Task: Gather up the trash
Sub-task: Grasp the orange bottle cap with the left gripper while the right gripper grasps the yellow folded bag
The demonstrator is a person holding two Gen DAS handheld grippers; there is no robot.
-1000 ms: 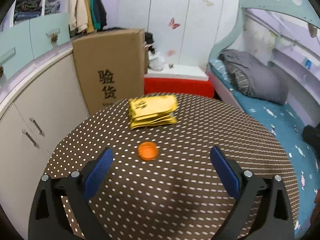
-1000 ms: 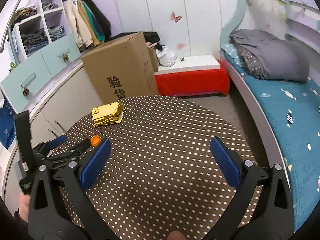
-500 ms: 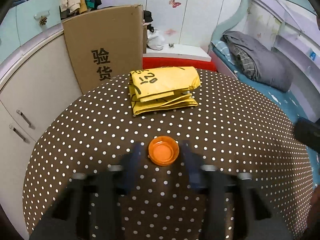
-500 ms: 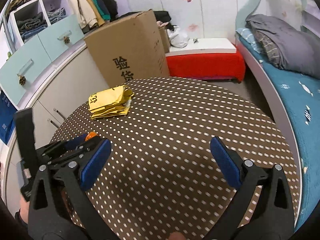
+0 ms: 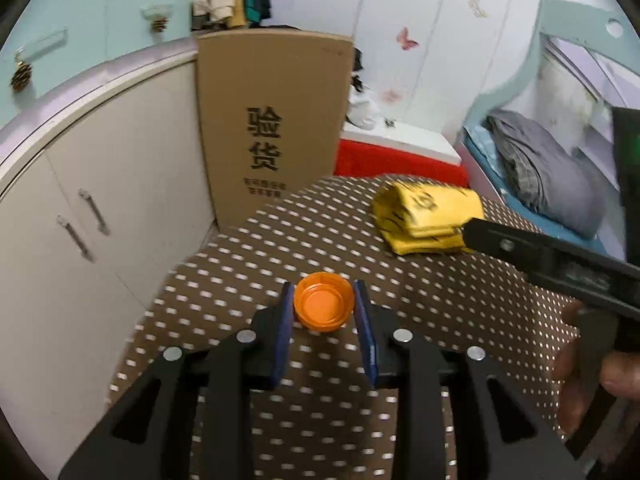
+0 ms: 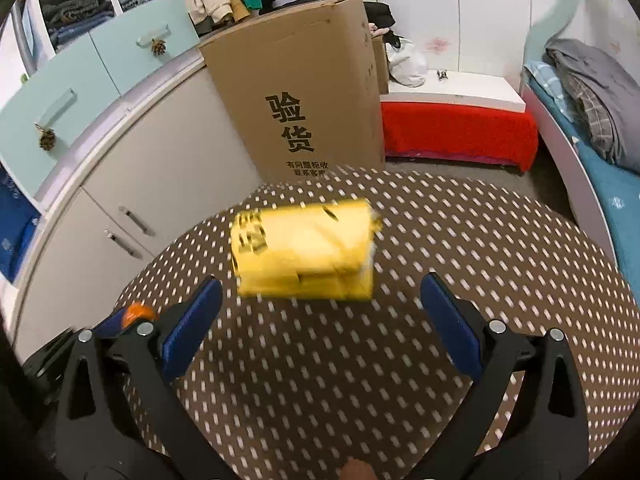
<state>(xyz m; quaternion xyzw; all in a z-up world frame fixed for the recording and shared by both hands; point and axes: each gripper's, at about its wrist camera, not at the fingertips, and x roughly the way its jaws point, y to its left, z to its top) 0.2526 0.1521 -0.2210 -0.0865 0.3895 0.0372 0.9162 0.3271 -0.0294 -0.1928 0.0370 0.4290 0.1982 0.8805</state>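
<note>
The left gripper [image 5: 324,312] has its jaws drawn in close on an orange bottle cap [image 5: 324,307], one blue pad pressing each side of it, the cap's open side facing up. The jaws have just been closing, and the cap sits between them at their tips, over the brown polka-dot surface [image 5: 420,288]. Whether the cap is lifted or touching the surface cannot be told.

Beyond the left jaws and off to their right lies a folded yellow bag [image 5: 430,216] on the surface. The right gripper's black body reaches in from the right of that view, its tip just beside the bag, with a hand [image 5: 600,380] below it.

The right gripper [image 6: 320,320] has its jaws spread wide with nothing between the pads. The yellow bag [image 6: 304,254], blurred, lies just ahead of these jaws, centred on the gap and apart from both pads. To the left of the right jaws, the orange cap [image 6: 138,314] shows in the other gripper's tips.

A tall cardboard box [image 6: 304,92] stands past the far edge of the surface.
</note>
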